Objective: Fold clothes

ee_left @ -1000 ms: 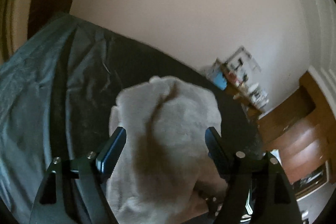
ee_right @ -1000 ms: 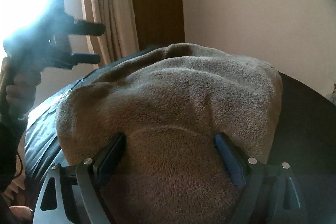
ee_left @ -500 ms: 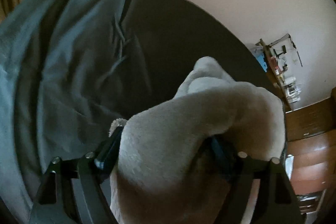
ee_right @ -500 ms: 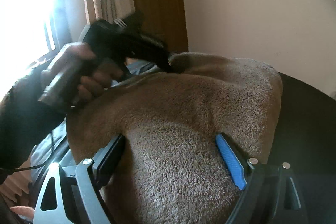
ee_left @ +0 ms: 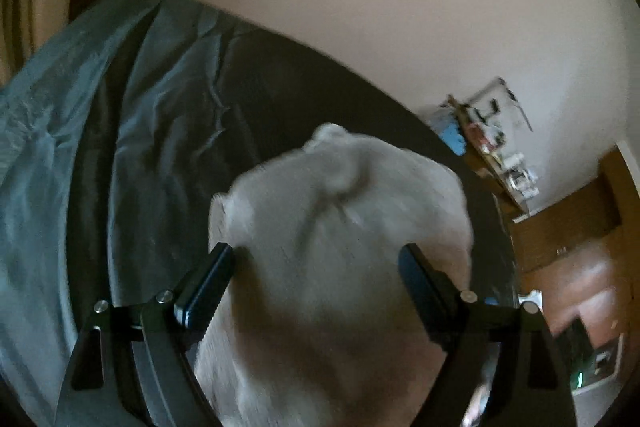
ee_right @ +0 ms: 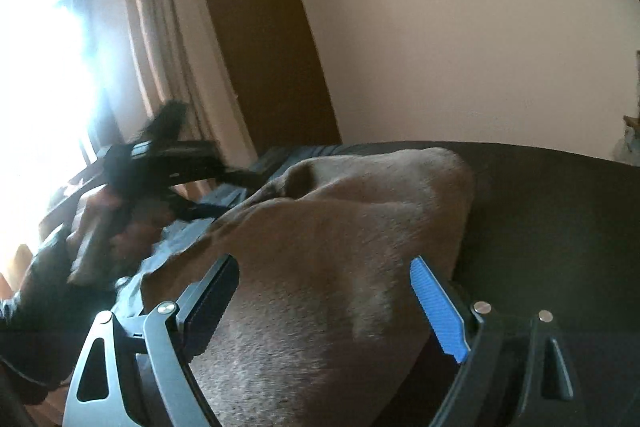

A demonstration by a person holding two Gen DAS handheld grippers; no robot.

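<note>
both tongs (ee_left: 314, 281) gape over fleece garment (ee_left: 340, 227) (blurred).

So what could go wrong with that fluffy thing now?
1. The fluffy beige garment bulges in a thick lump between the open fingers of the left gripper. A bite there might catch several layers, leaving the fold lumpy.

2. The right gripper is open too, so nothing pins the cloth, and it could slide on the dark bedcover.

3. The left wrist view is blurry, so that gripper might miss the edge.
</note>
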